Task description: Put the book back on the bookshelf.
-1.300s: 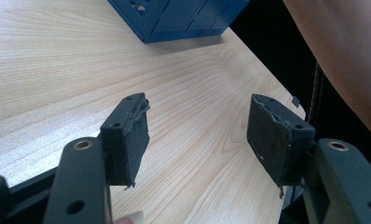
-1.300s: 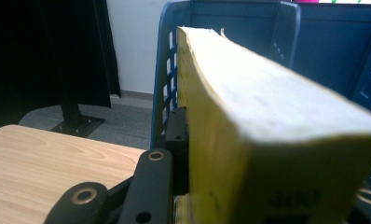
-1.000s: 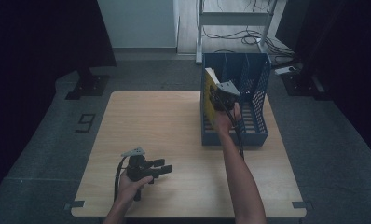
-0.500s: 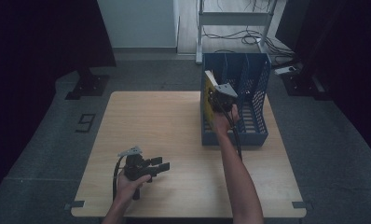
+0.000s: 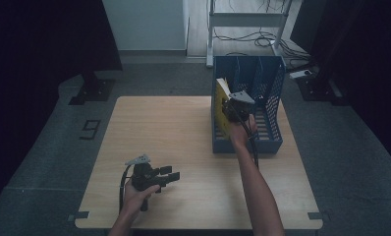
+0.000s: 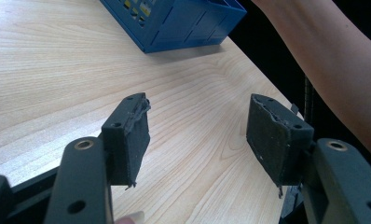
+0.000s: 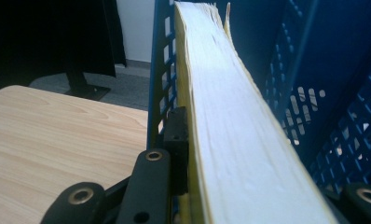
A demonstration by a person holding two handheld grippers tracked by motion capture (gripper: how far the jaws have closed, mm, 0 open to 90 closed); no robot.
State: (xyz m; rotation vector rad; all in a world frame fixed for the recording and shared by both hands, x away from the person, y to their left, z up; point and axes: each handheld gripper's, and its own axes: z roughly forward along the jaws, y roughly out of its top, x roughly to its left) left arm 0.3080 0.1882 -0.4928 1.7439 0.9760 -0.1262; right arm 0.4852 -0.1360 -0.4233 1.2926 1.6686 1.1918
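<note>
- Toward the far right of the pale wooden table (image 5: 174, 128) stands a blue perforated plastic file rack (image 5: 269, 88) with upright dividers, its open top facing up and its near wall close to the table's right-hand side.
- Inside that rack, in the leftmost compartment, sits a thick yellow-covered book (image 5: 222, 105) – it leans slightly, its top corner poking above the rack's left wall.
- From the right gripper view the book's white page block (image 7: 239, 130) runs away from the camera, just beside the rack's slotted left wall (image 7: 162, 60) and with a perforated divider (image 7: 305, 93) on its other side.
- The right gripper (image 5: 233, 110), held by the person's right hand at the end of an outstretched forearm, is clamped on the book: one black jaw presses flat against the yellow cover, the other is at the far side of the page block, mostly out of frame.
- Near the front left of the table the left gripper (image 5: 168, 176) lies low over the wood in the person's left hand, pointing to the right, a black cable looping behind it.
- Its jaws stand wide apart with bare table between the two worn black pads (image 6: 132, 135) – nothing is held.
- In the left gripper view the rack's blue corner (image 6: 174, 23) is well apart from the jaws, and the person's right forearm (image 6: 333, 65) crosses the upper right.
</note>
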